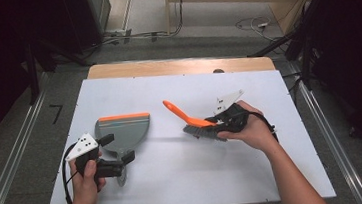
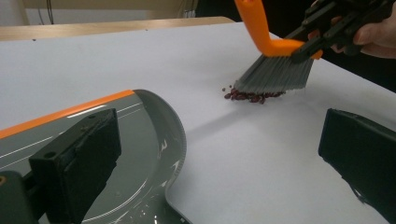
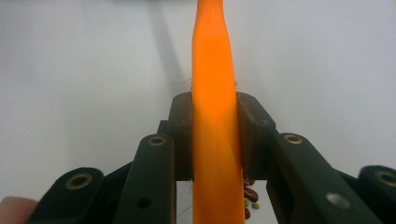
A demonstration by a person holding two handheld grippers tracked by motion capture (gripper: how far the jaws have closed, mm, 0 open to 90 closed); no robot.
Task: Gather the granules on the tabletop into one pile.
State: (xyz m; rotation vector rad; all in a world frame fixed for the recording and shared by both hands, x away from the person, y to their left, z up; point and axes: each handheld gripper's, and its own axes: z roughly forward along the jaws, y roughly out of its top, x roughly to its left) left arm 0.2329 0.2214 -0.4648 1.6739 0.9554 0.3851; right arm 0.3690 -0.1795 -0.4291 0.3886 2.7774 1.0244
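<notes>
Clamped on the orange handle of a brush [image 1: 191, 120], the right tool [image 1: 221, 121] has its two black jaws pressed tight against the handle's sides; the right gripper view shows the handle [image 3: 212, 116] running straight up between them. The brush stands on its grey bristles [image 2: 275, 74] on the white worktop [image 1: 186, 177], to the right of centre in the high view, with the handle slanting up and away to the left. At the foot of the bristles lies a small heap of dark red beans [image 2: 252, 95] — touching the bristle tips, with a few loose ones just beside the heap. More of these beans [image 3: 250, 193] show under the handle in the right gripper view, a couple of them yellowish.

The left tool [image 1: 116, 149] stands open, its jaws wide apart and gripping nothing. It hovers low over the near, narrow end of a grey dustpan [image 1: 124, 132] — one jaw above the pan's surface, the other over bare worktop beside it. The dustpan lies flat on the left half of the worktop, its orange-edged lip [image 1: 123, 117] turned away from the person. Dustpan and brush are well apart, with bare worktop between them.
</notes>
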